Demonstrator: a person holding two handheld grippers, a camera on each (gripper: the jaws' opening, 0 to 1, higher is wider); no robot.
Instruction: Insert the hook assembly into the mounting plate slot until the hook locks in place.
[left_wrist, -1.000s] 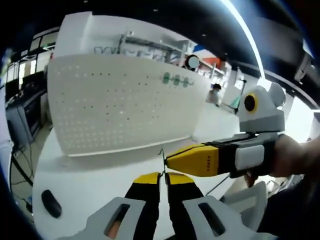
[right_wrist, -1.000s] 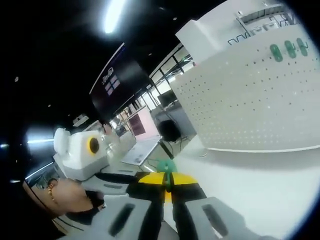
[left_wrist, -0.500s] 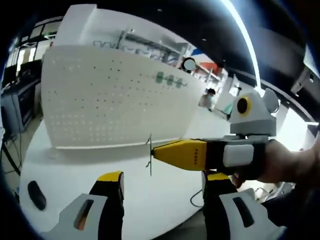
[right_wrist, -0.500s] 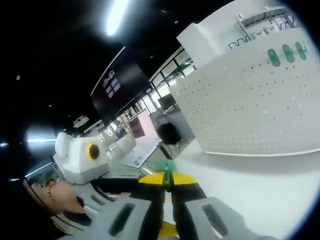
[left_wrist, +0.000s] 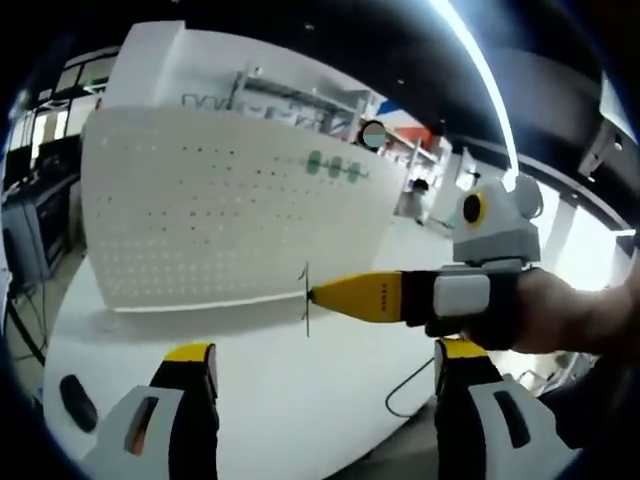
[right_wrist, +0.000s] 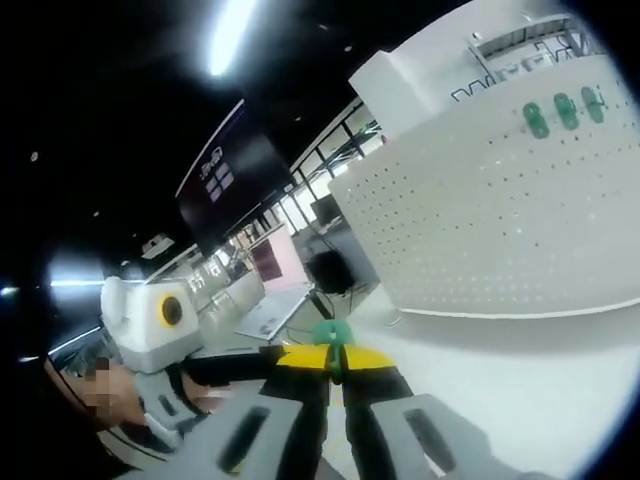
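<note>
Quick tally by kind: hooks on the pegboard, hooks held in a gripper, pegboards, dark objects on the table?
Green hooks mounted on the pegboard: 3
Hooks held in the right gripper, a green-topped hook: 1
White pegboard: 1
Dark object on the table, too blurred to identify: 1
Total: 6
</note>
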